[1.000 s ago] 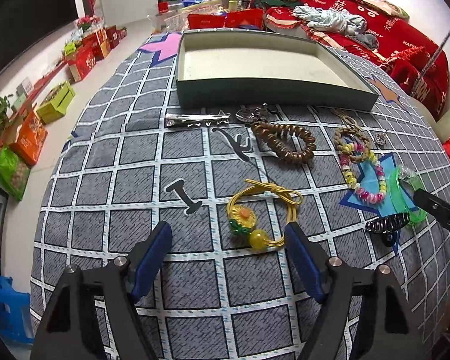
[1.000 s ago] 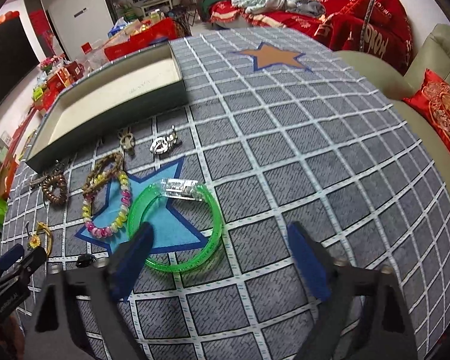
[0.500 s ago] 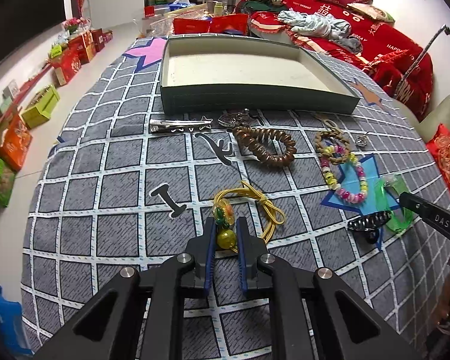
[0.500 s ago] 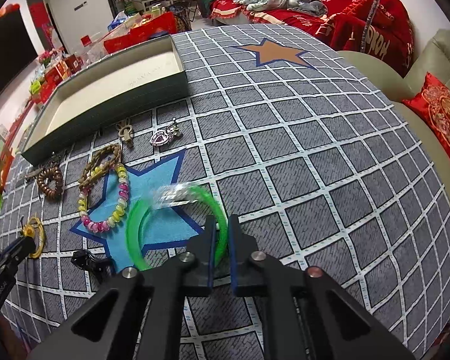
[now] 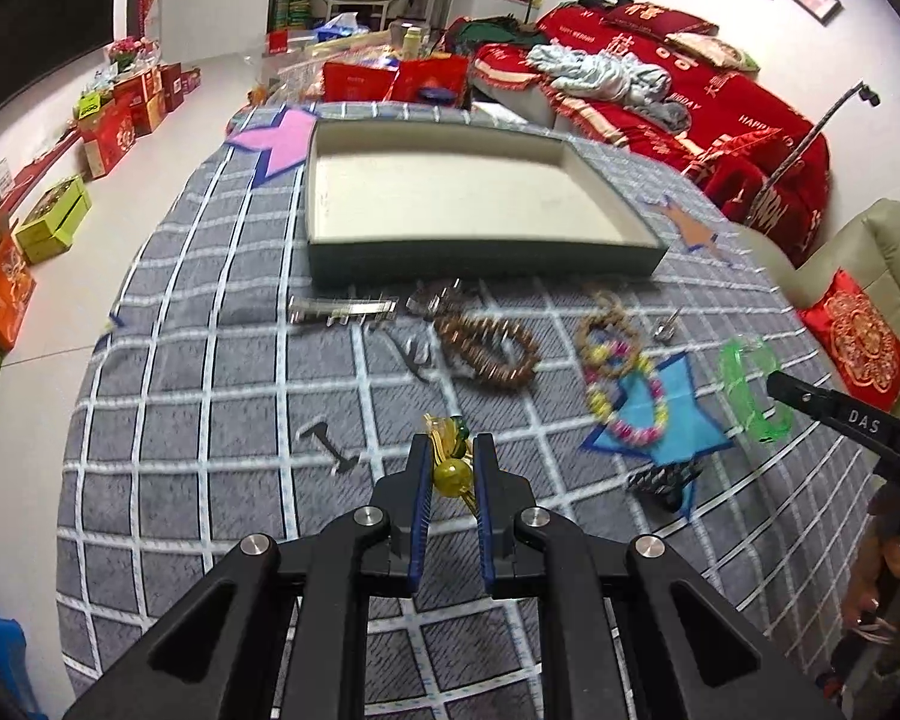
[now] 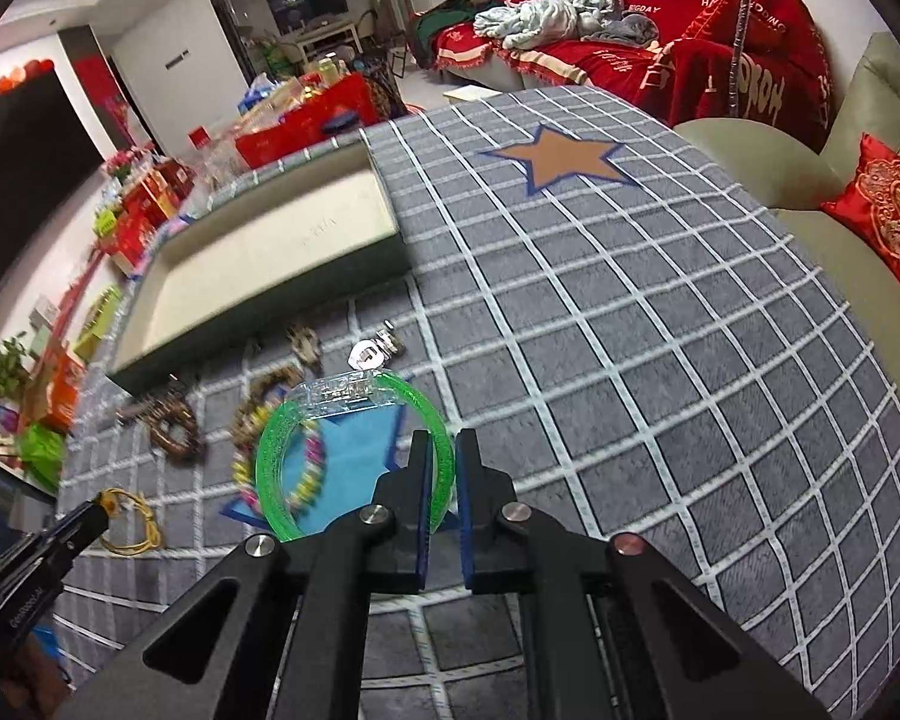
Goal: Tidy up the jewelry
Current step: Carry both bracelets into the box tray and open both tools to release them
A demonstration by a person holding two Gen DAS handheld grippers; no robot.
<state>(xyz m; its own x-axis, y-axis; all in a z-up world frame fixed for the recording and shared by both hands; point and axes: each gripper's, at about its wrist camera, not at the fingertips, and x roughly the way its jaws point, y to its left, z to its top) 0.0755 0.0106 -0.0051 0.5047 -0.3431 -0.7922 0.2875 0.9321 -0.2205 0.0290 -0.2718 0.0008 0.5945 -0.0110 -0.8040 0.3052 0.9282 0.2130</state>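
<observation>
Left tongs (image 5: 450, 468) clamped on yellow cord bracelet (image 5: 450, 471), gripped at the round yellow bead, cord loop trailing below and behind the tips; appears lifted clear of the surface (image 5: 210, 420), though not certain. Right tongs (image 6: 441, 462) clamped on the rim of green bangle (image 6: 282, 450), ring standing tilted above the blue star patch, clear clasp block (image 6: 351, 393) at the far side. Tray (image 5: 450, 198) beyond the scattered pieces, interior bare, near wall facing both tongs. Remaining on the surface between tongs and tray: brown bead bracelet (image 5: 489, 351), multicolour bead bracelet (image 5: 624, 396), silver hair clip (image 5: 342, 309), black claw clip (image 5: 660, 480), small metal charms (image 6: 378, 351) by the tray wall. Handling judgement: cord bracelet light and limp, likely to swing and to slip through if held by cord alone; bead or knot the sound purchase, bead smooth and round, so liable to squirt out under uneven pressure. Bangle light, rigid, glossy plastic; thin rim grip adequate but prone to pivoting between the pads; clasp block possibly brittle, best left ungripped. Bead strings expected to sag and drape; pinch across two strands advisable.
</observation>
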